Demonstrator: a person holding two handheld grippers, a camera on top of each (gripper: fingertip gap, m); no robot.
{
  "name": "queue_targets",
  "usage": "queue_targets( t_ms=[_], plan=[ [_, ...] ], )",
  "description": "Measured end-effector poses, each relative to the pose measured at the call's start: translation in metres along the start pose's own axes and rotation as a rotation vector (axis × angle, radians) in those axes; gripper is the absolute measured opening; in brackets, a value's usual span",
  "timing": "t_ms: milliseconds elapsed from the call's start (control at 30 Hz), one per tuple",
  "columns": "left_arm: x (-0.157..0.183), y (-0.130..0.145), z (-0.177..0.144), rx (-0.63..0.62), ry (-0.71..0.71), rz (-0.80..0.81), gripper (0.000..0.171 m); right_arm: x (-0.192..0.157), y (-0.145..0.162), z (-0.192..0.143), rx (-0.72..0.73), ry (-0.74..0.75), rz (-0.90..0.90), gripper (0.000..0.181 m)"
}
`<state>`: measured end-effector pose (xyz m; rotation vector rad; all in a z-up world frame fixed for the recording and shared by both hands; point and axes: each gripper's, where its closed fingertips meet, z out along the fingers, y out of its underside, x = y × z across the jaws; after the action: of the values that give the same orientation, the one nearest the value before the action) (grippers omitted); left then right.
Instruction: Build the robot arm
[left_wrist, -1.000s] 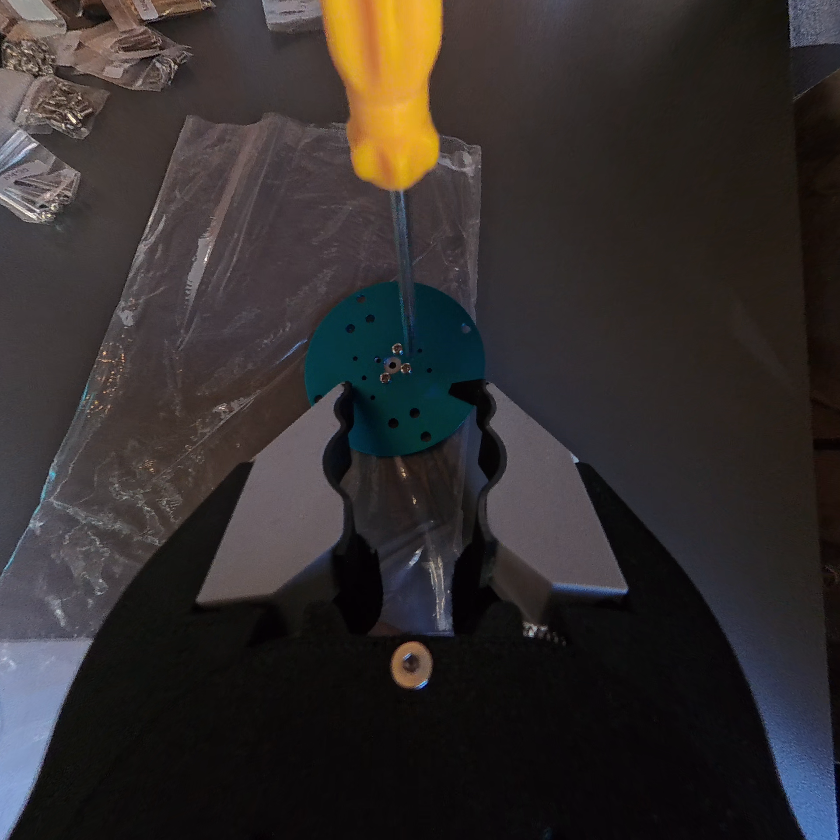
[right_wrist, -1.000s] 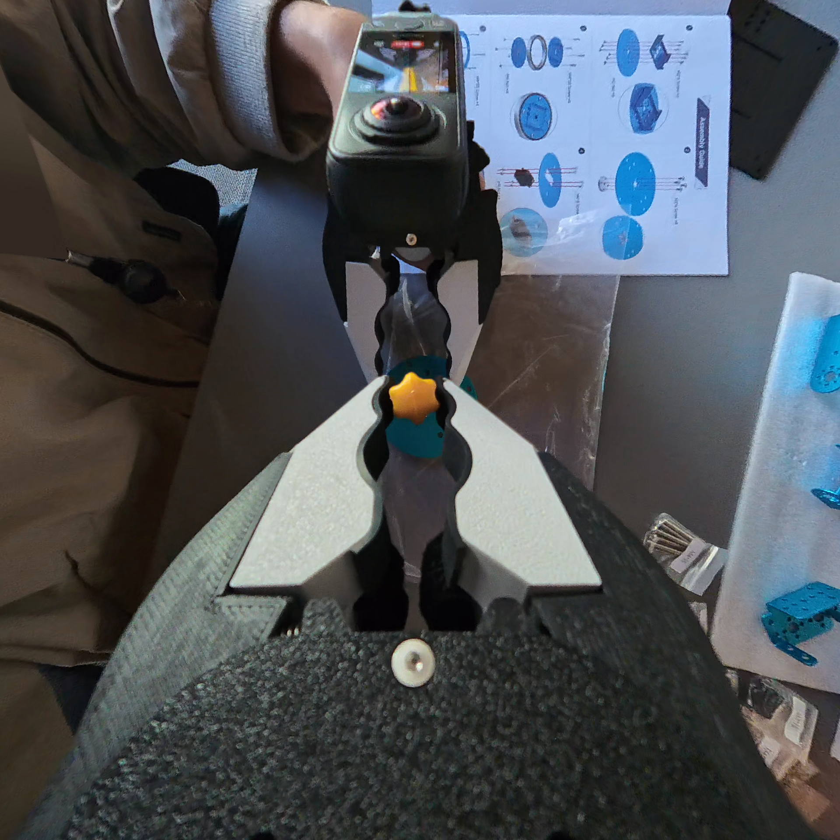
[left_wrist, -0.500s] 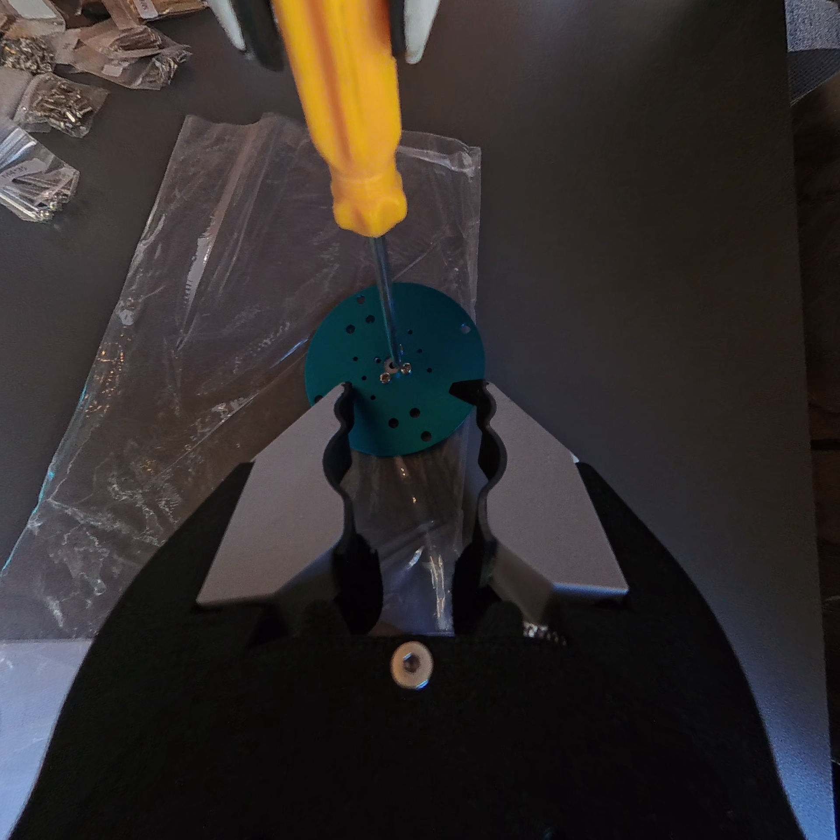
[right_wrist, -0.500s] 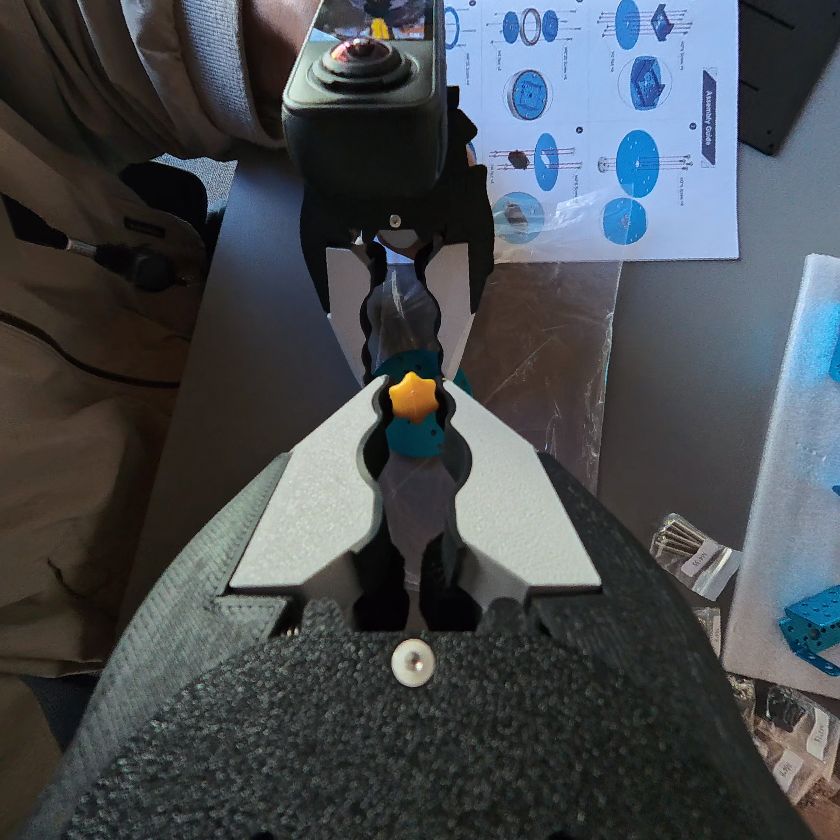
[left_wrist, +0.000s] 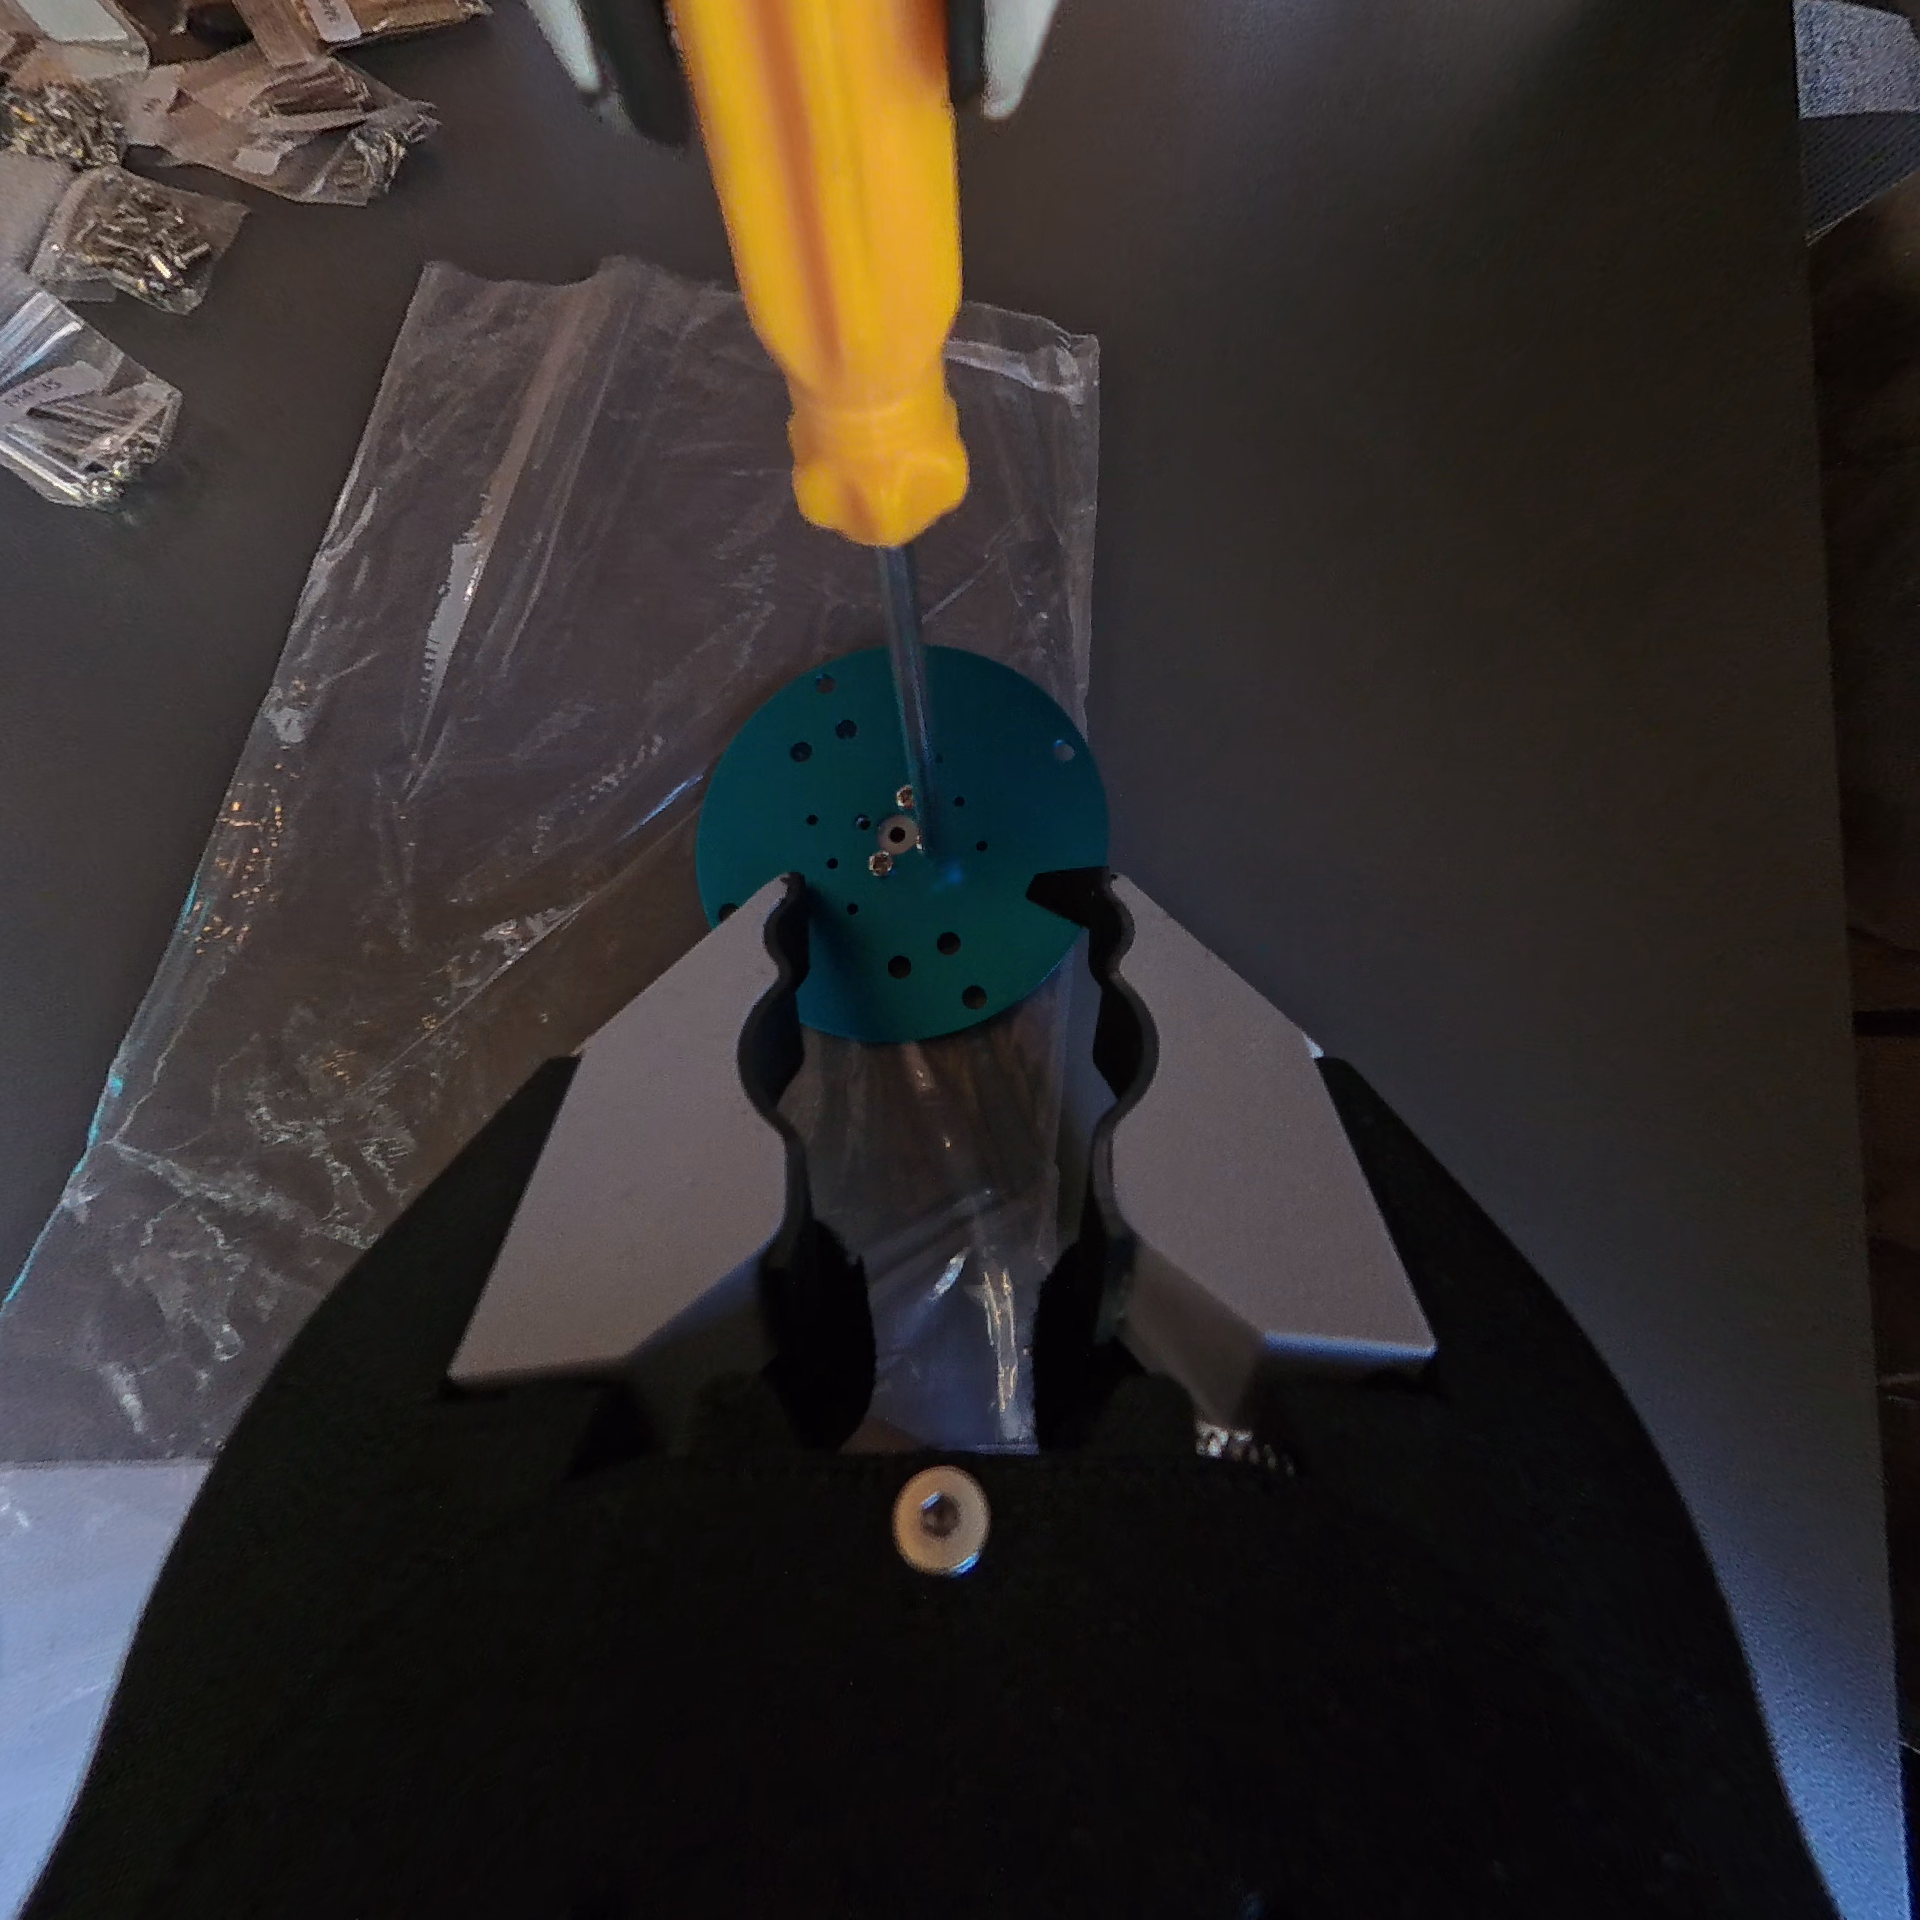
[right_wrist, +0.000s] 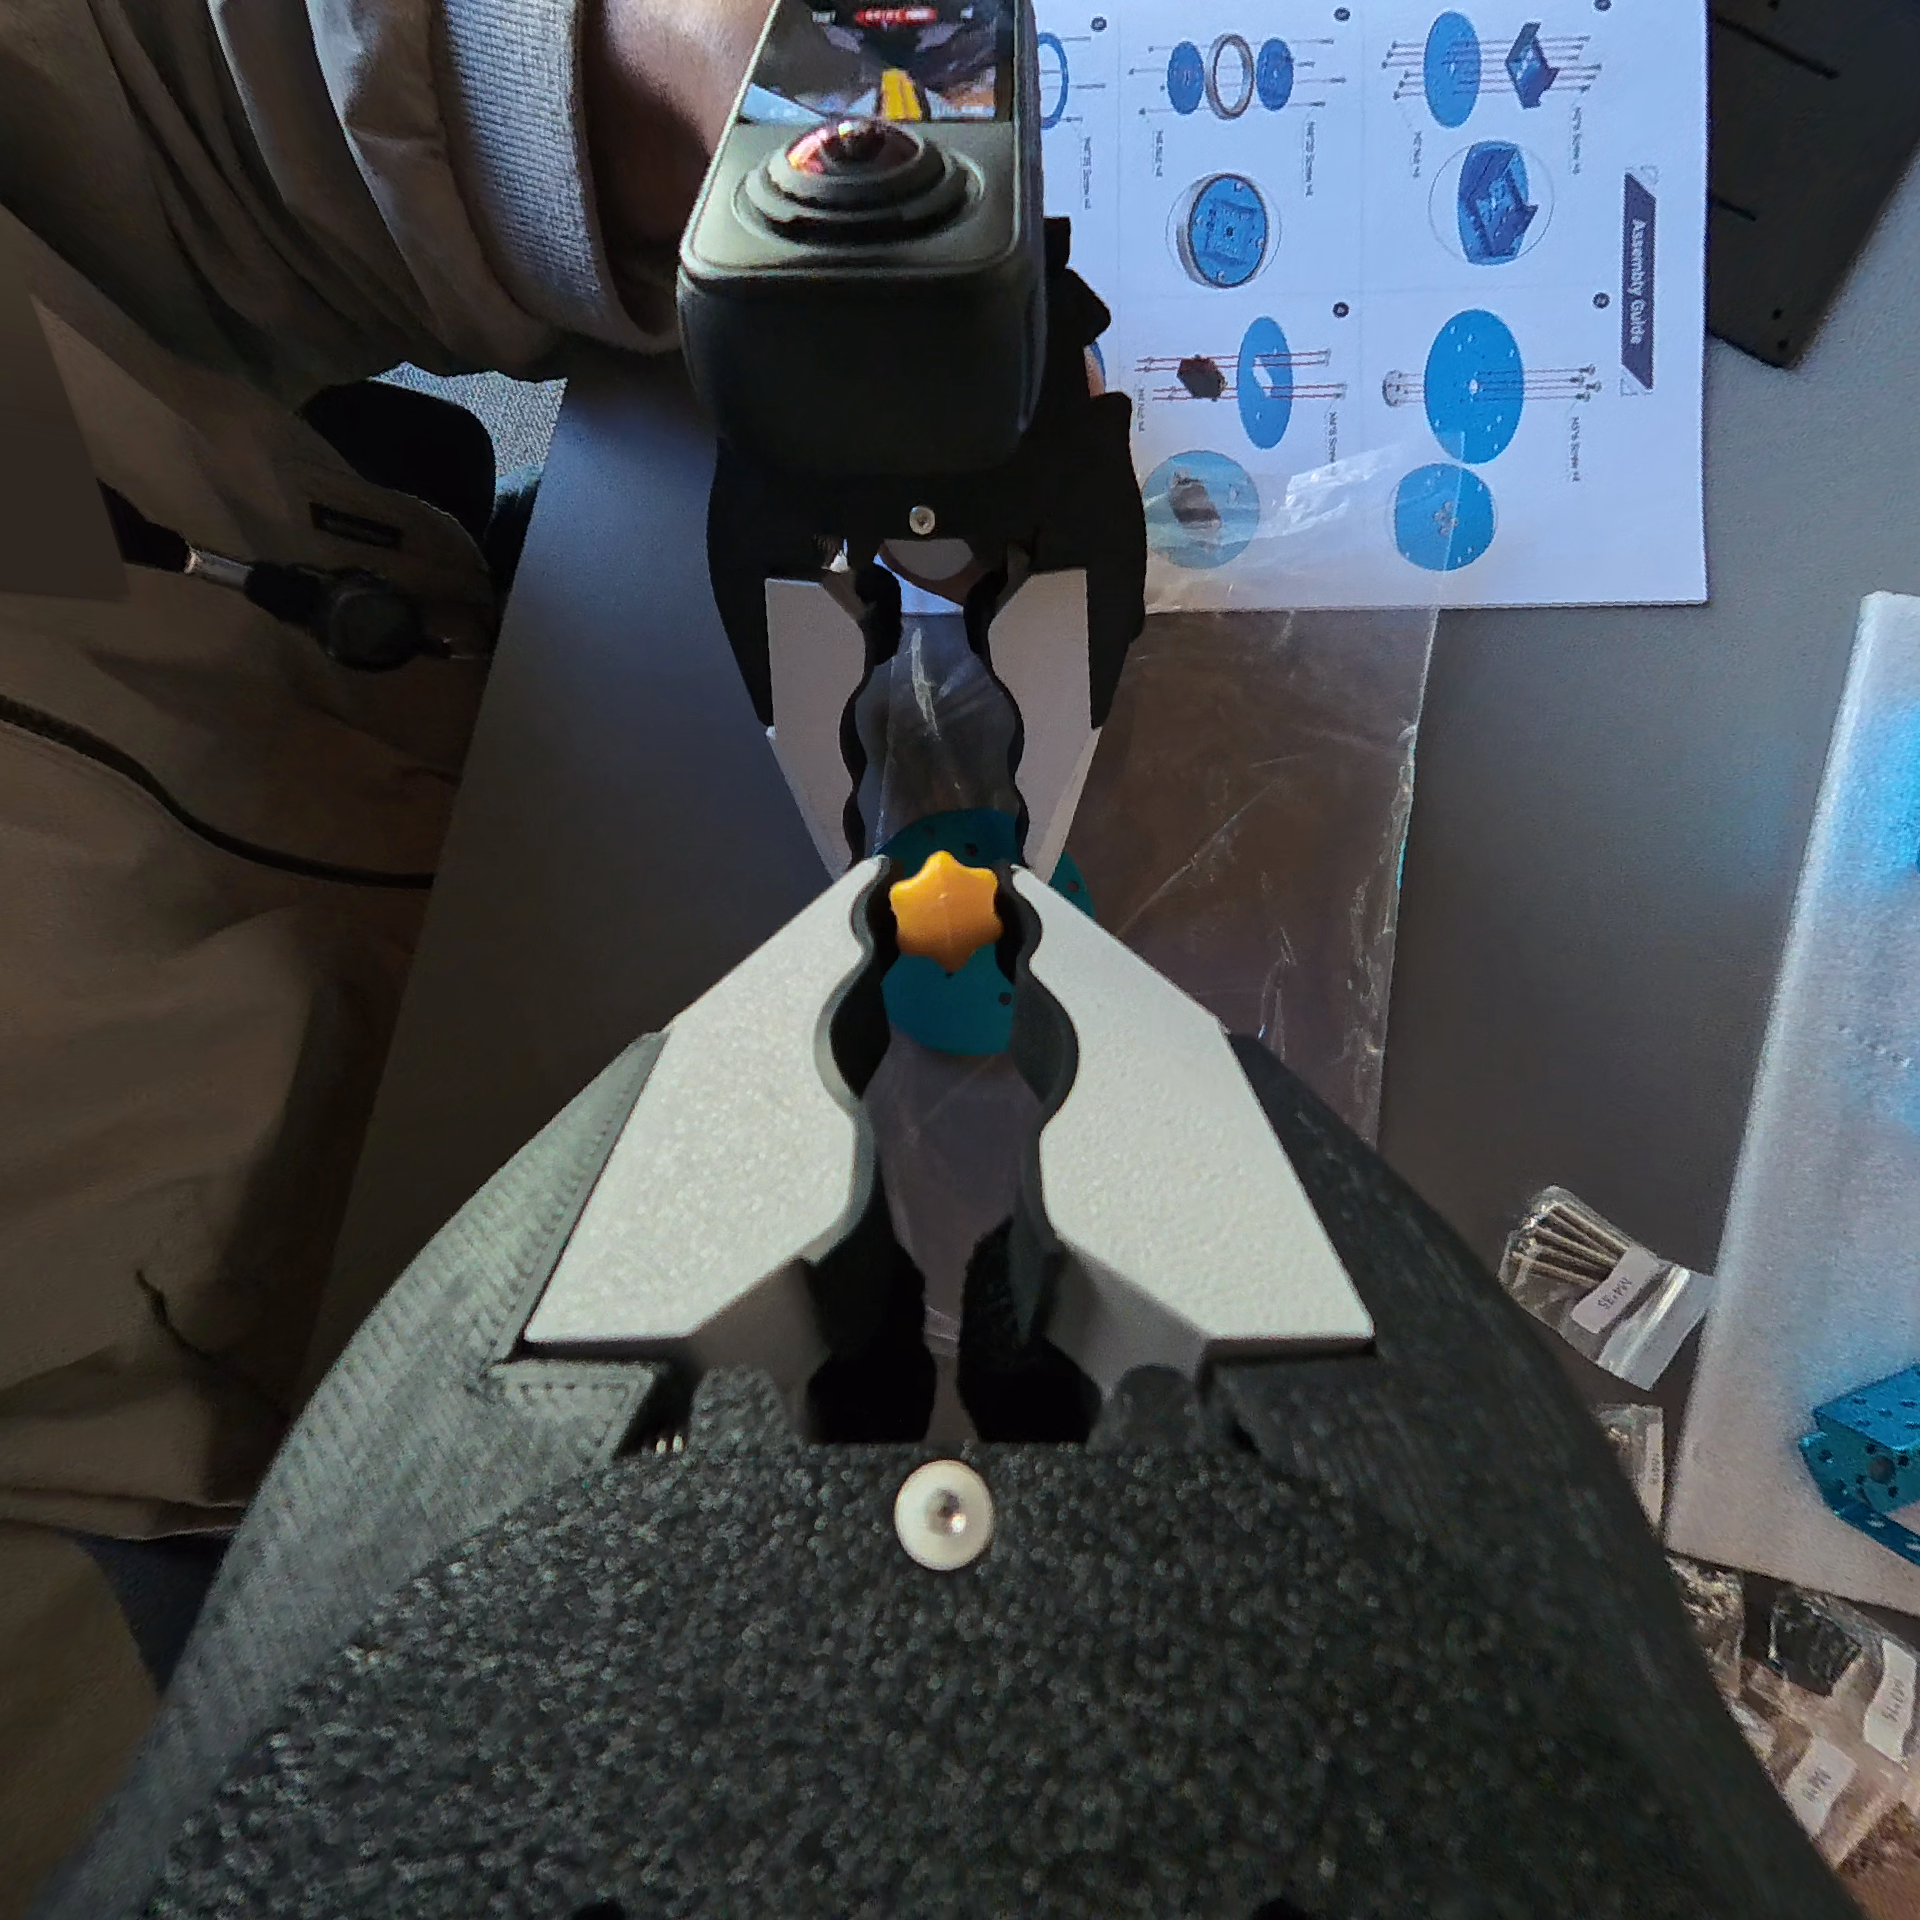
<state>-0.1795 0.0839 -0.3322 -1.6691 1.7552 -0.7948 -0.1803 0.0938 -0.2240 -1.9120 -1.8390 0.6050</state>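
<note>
Yellow screwdriver (left_wrist: 852, 260) clamped in right gripper (right_wrist: 943, 914), tip on teal disc (left_wrist: 902, 842) mid-frame; left gripper (left_wrist: 940, 914) pinches disc; two screws seated.

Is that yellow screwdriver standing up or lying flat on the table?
Standing, slightly tilted. The right hand-held gripper grips the yellow screwdriver by its handle, and the tip points down onto the teal perforated disc.

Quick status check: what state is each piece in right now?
left tongs: shut on the teal disc's edge
right tongs: shut on the screwdriver handle
screwdriver: tilted, tip down on disc
teal disc: flat on plastic bag
plastic bag: flat, crinkled
</note>
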Motion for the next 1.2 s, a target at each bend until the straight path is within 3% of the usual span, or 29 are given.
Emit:
queue_targets(
  t_ms=[467, 600, 767, 900, 1200],
  plan=[
    [0.000, 0.000, 0.000, 0.001, 0.004, -0.003, 0.055, 0.003, -0.001, -0.001, -0.003, -0.001, 0.007, 0.017],
    [0.000, 0.000, 0.000, 0.001, 0.005, -0.002, 0.055, -0.010, 0.002, -0.003, -0.033, -0.042, -0.270, 0.017],
    [0.000, 0.000, 0.000, 0.001, 0.008, -0.003, 0.055, -0.012, -0.003, 0.000, -0.072, -0.256, -0.503, 0.017],
    [0.000, 0.000, 0.000, 0.001, 0.003, 0.000, 0.055, -0.002, -0.003, 0.000, -0.105, -0.437, -0.557, 0.018],
    [0.000, 0.000, 0.000, 0.002, 0.014, 0.001, 0.055, 0.006, -0.006, 0.005, -0.107, -0.653, -0.760, 0.018]
  ],
)
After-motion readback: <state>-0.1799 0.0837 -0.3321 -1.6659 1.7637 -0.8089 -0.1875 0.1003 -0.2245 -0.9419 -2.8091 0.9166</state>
